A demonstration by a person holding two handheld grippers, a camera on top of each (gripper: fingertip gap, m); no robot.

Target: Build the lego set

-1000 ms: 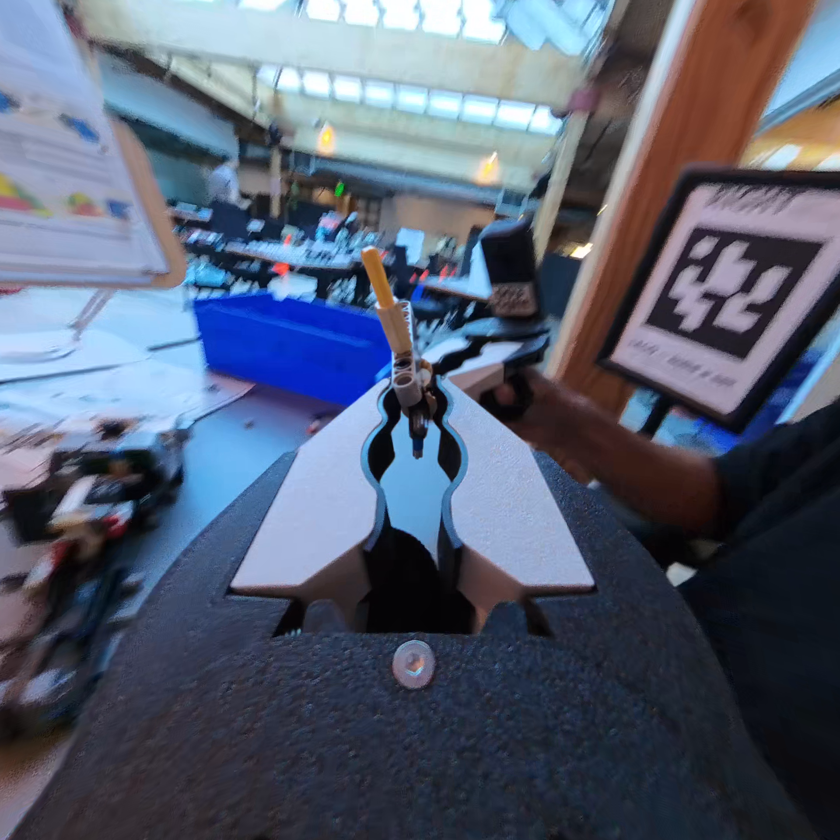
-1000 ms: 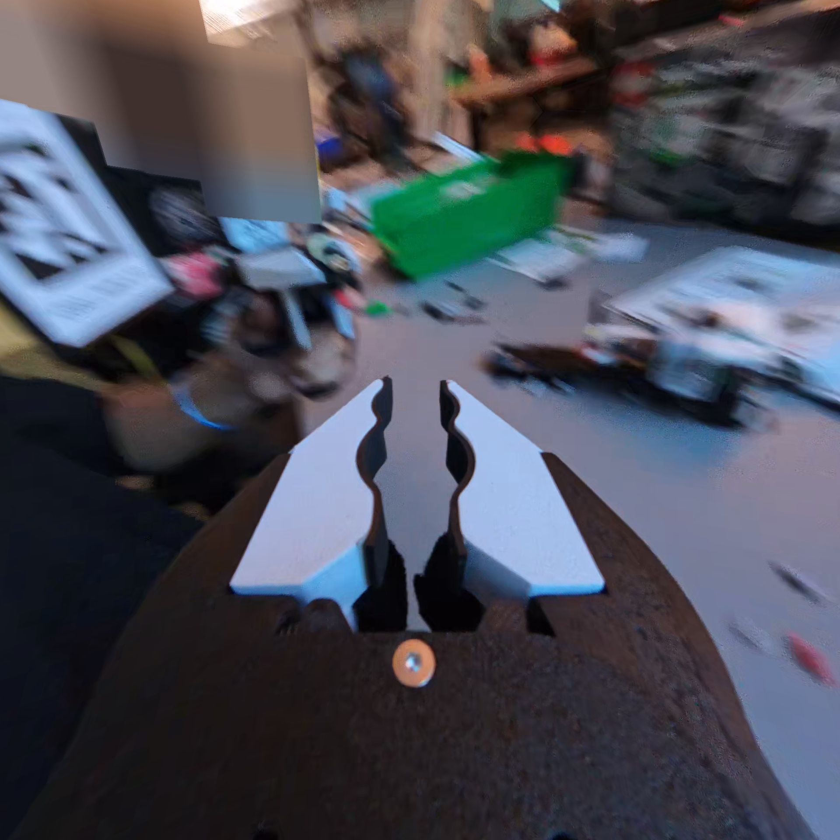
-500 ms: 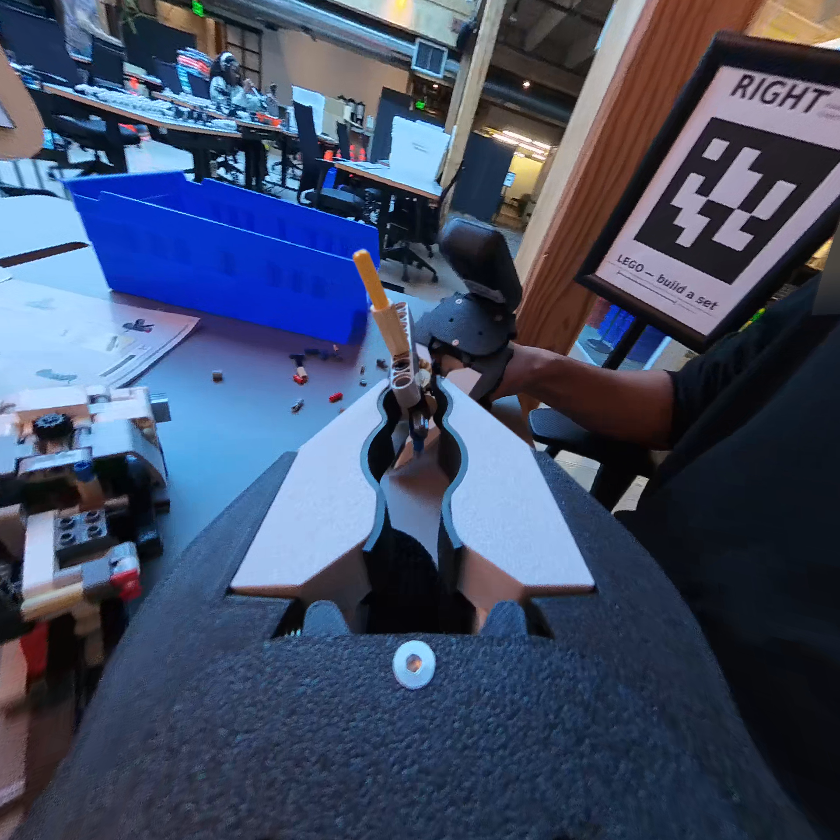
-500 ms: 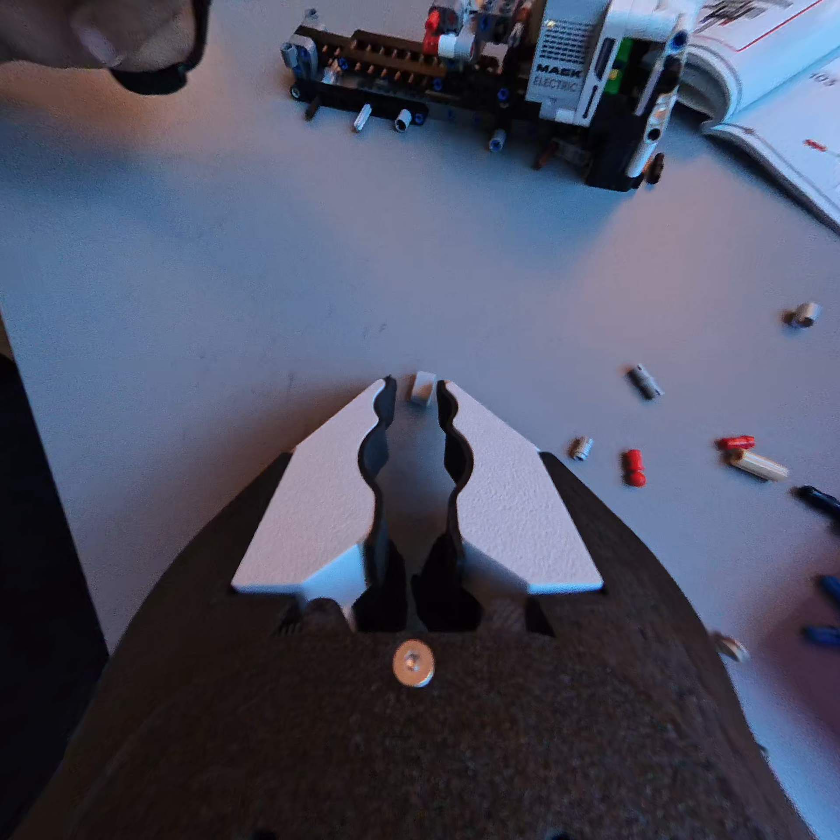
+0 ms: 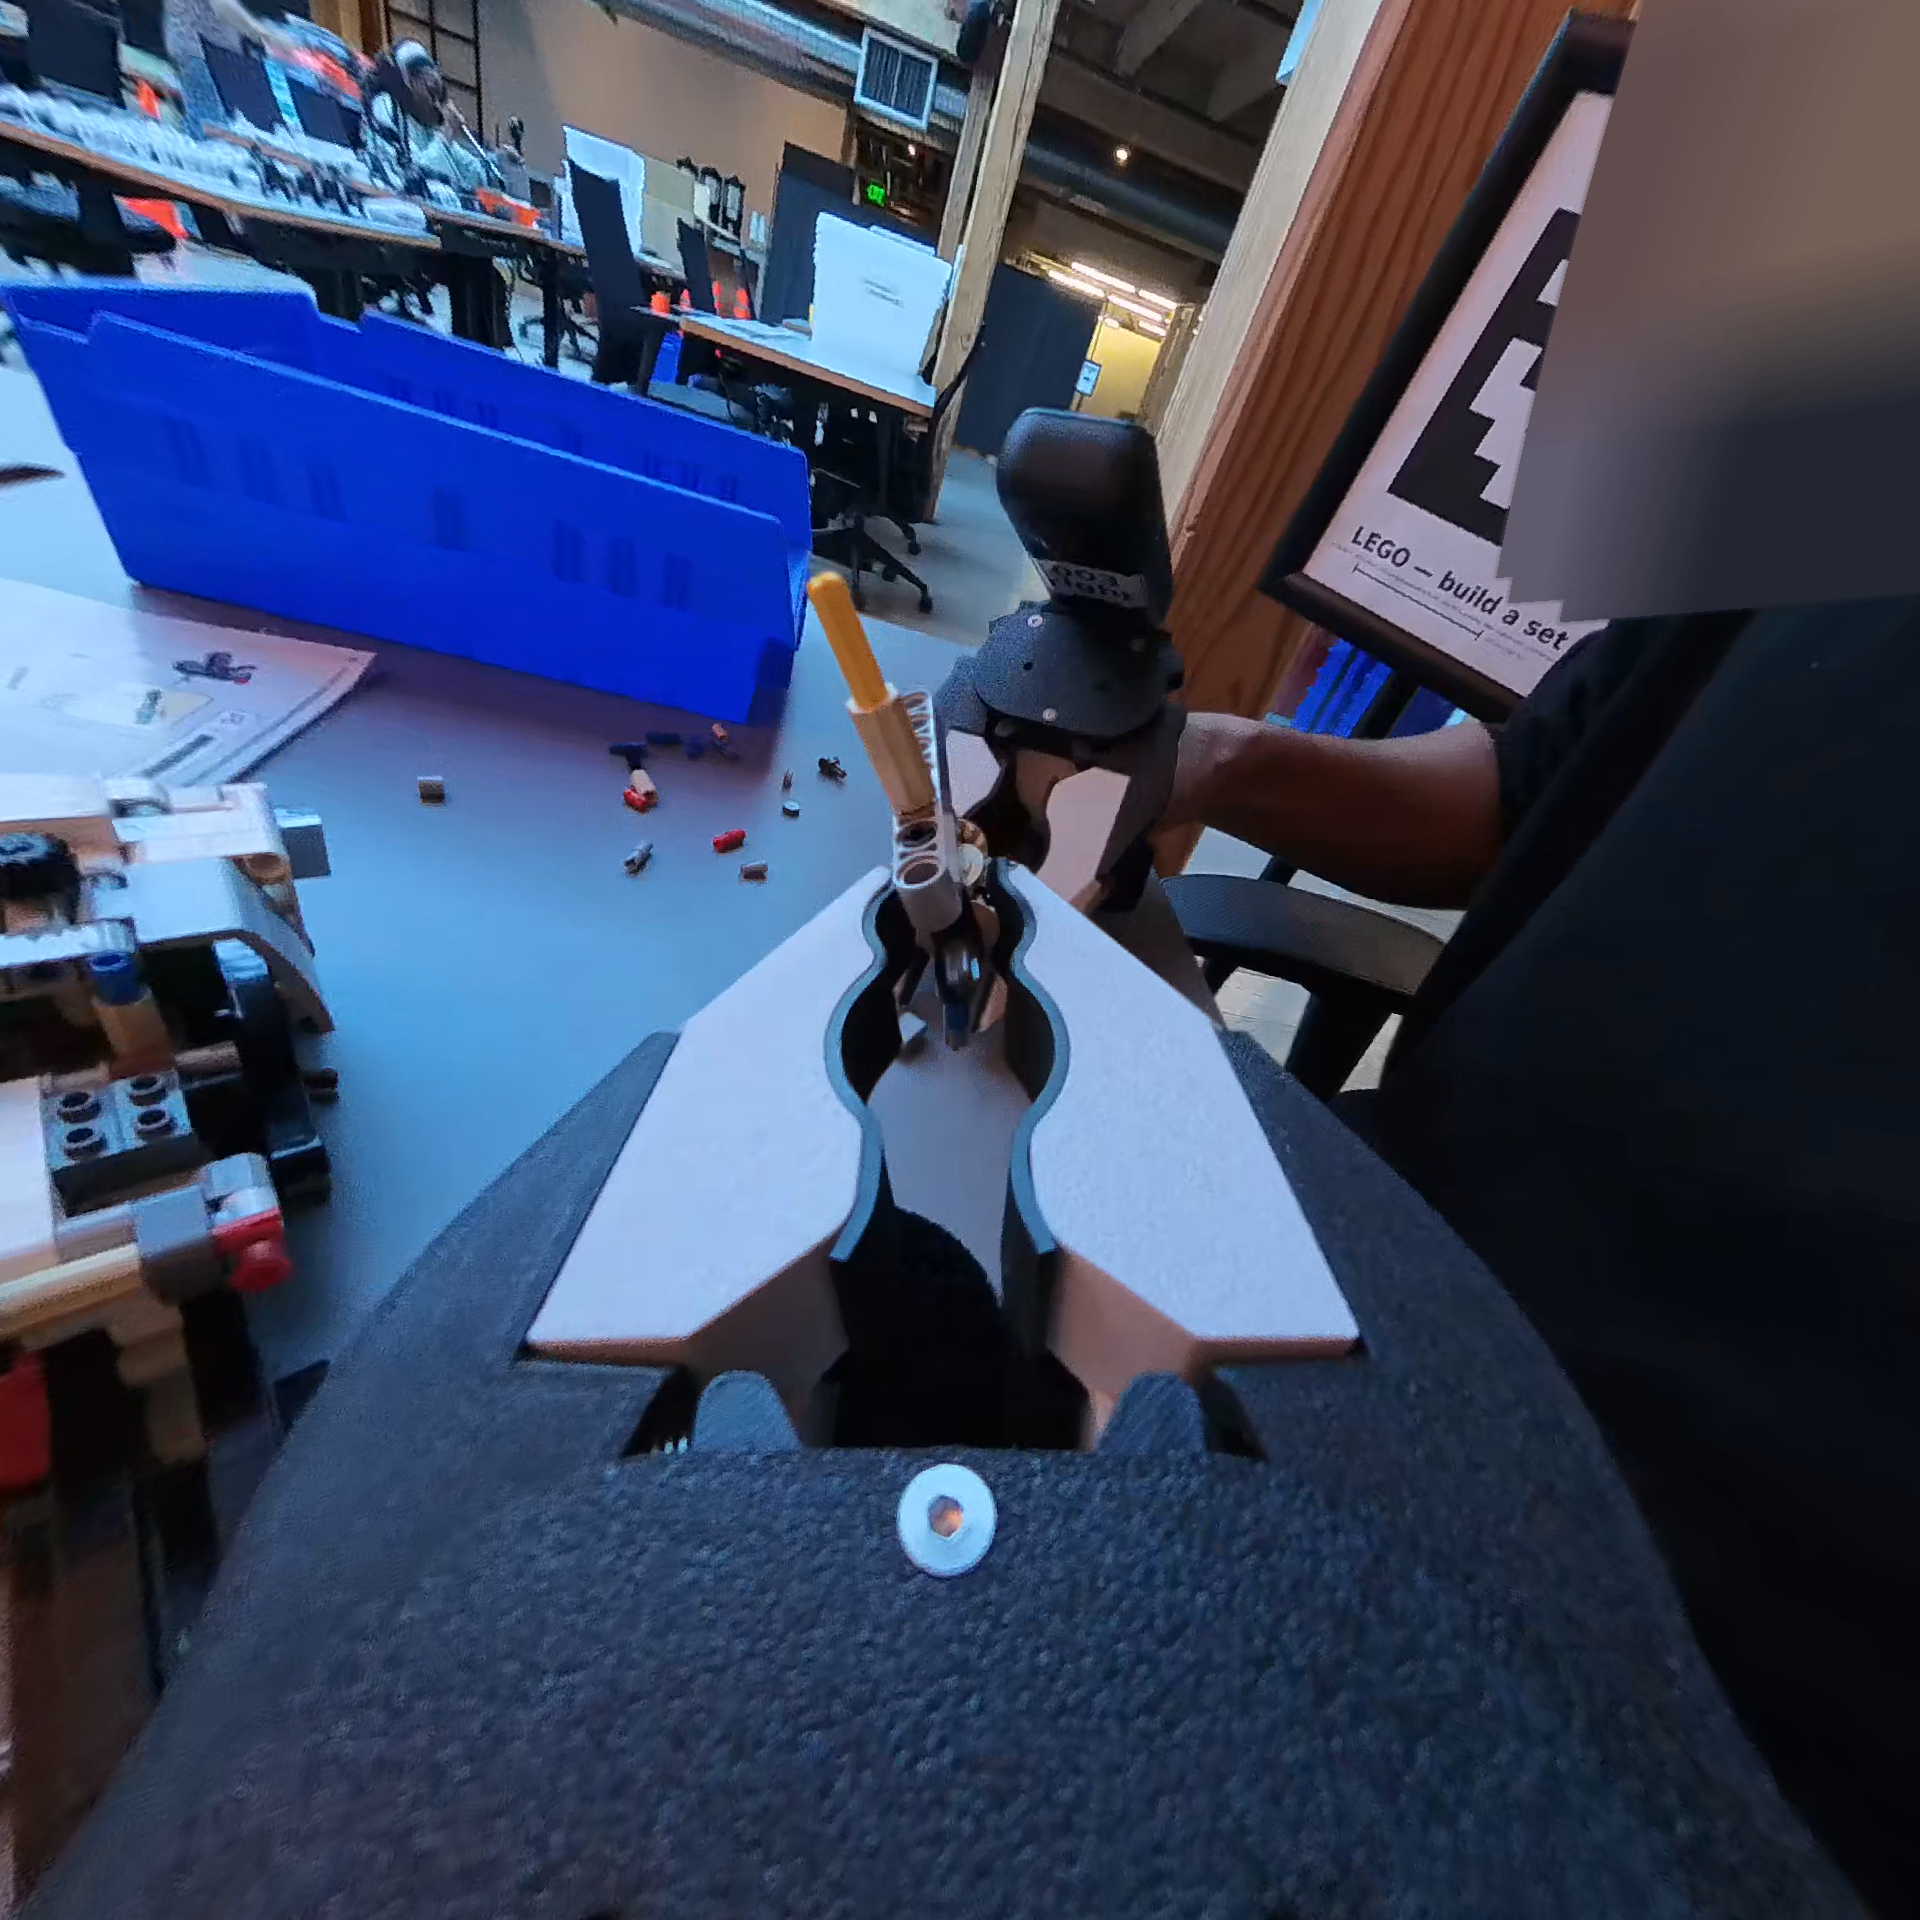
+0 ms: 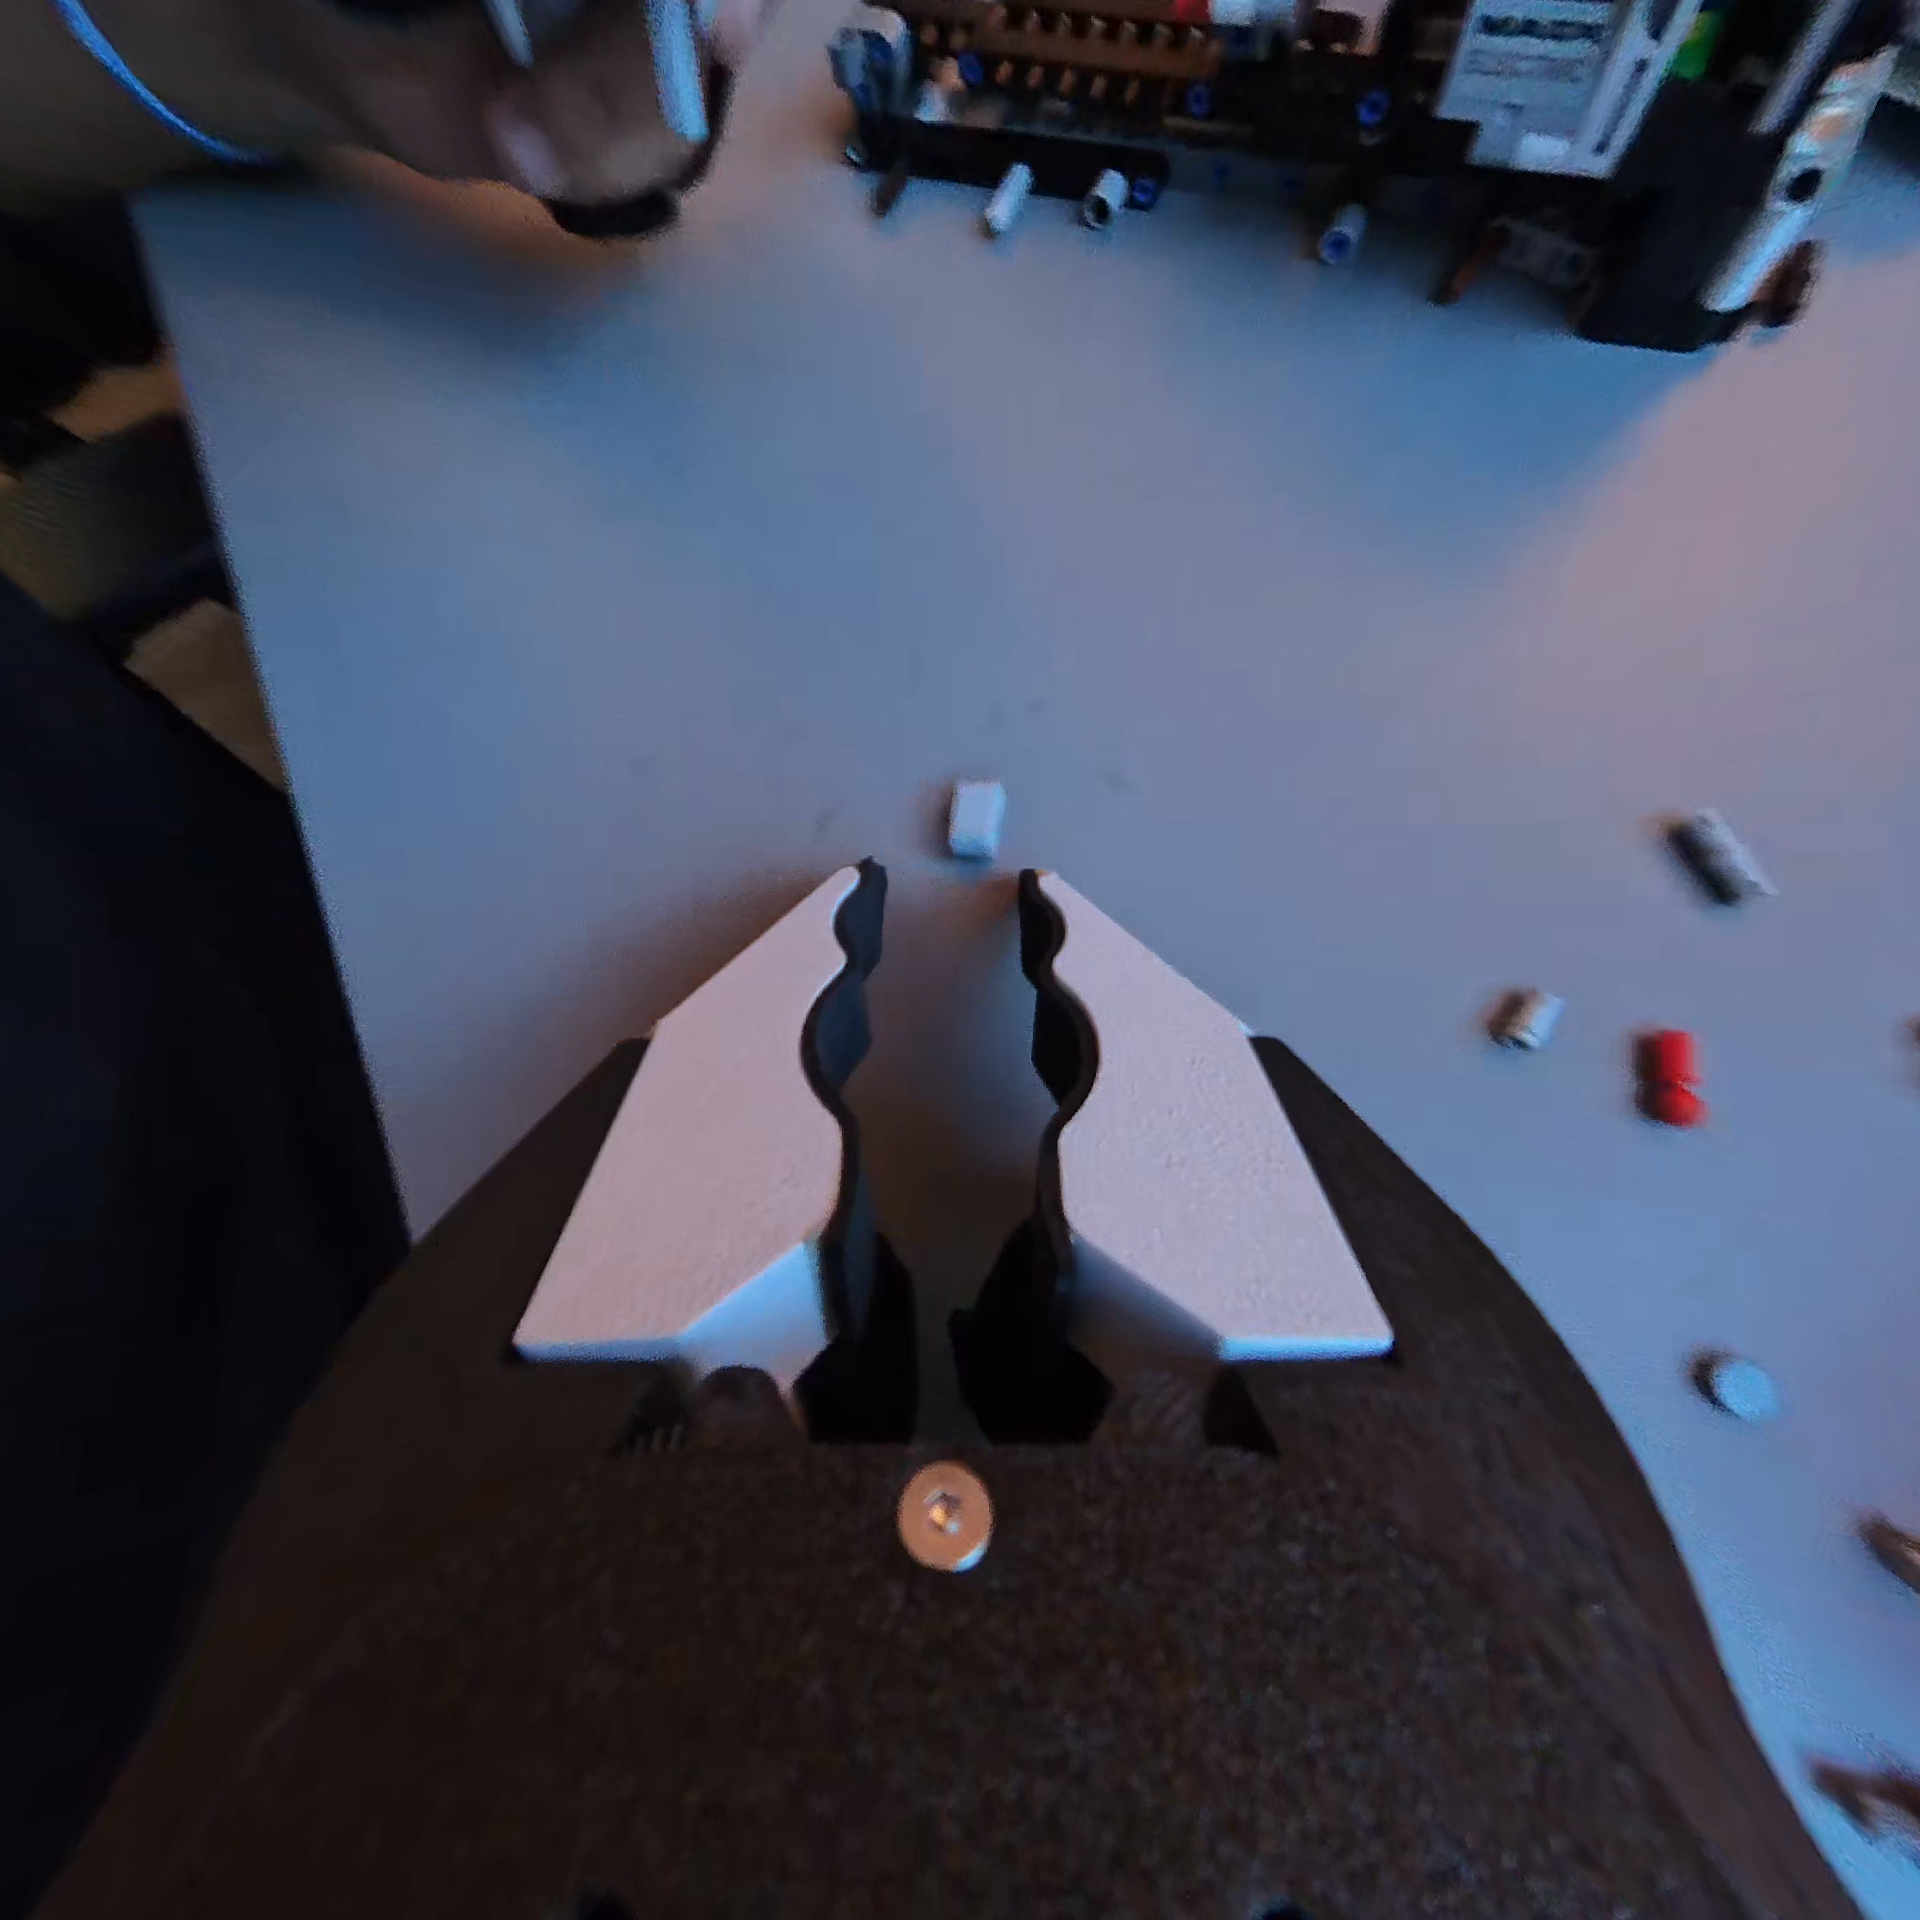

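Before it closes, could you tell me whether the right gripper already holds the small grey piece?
No, the right gripper is open and the grey piece lies on the table just beyond its tips.

A grey table carries everything — a small pale grey brick, a red pin and other loose pieces are scattered on it. A blue bin, a paper sheet and the part-built model are also set on it.

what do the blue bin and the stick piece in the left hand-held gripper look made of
Blue bin: looks like moulded hard plastic, smooth with a slight sheen and slotted walls.
Stick piece held by the left hand-held gripper: seems glossy plastic, a yellow-orange rod in a tan sleeve.
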